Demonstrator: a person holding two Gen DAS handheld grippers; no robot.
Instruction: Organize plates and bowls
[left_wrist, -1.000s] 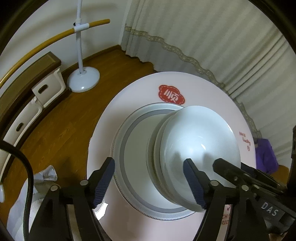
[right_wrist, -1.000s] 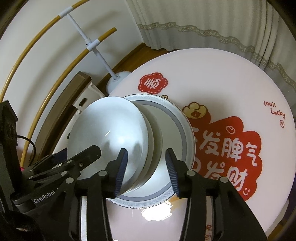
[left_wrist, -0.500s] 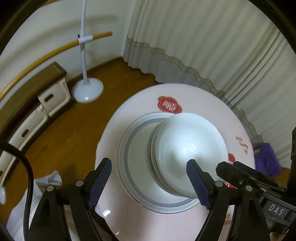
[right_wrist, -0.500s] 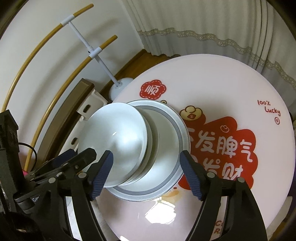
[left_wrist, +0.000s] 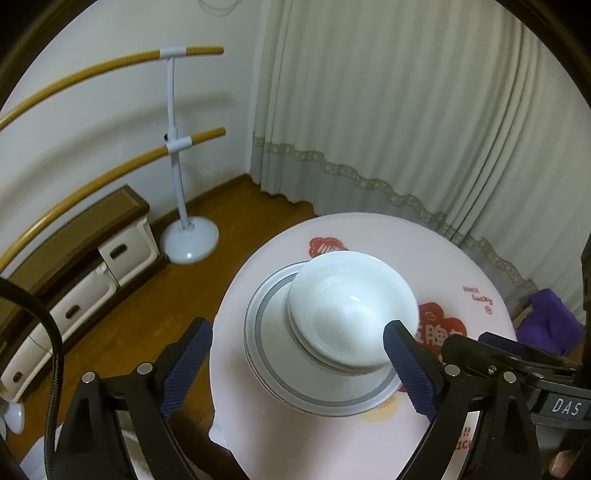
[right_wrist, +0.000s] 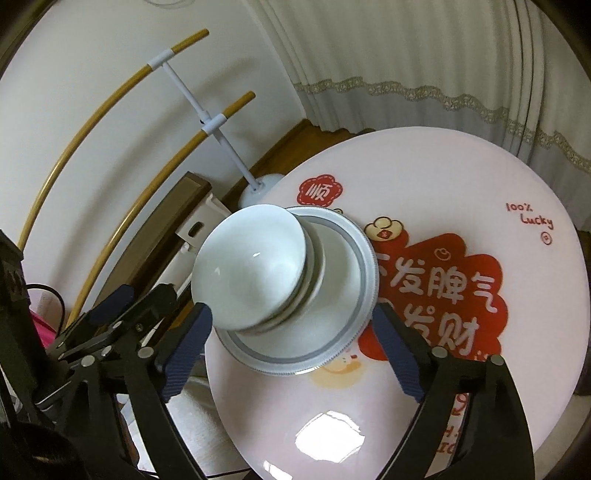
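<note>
Through my left wrist view, my left gripper (left_wrist: 297, 363) hung above the round pink table (left_wrist: 436, 251), its jaws opening wide and pressing on nothing. The nested white bowls (left_wrist: 351, 310) sat on the grey-rimmed plates (left_wrist: 266, 339). Through my right wrist view, my right gripper (right_wrist: 291, 349) was likewise opening, empty, above the same stack near the table's left edge.

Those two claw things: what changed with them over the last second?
Both have drawn back and up from the stack. The right gripper, earlier narrow around the stack's edge, is opening wide; the left gripper is opening too, nothing held. The white bowls stay nested on the grey-rimmed plates.
</note>
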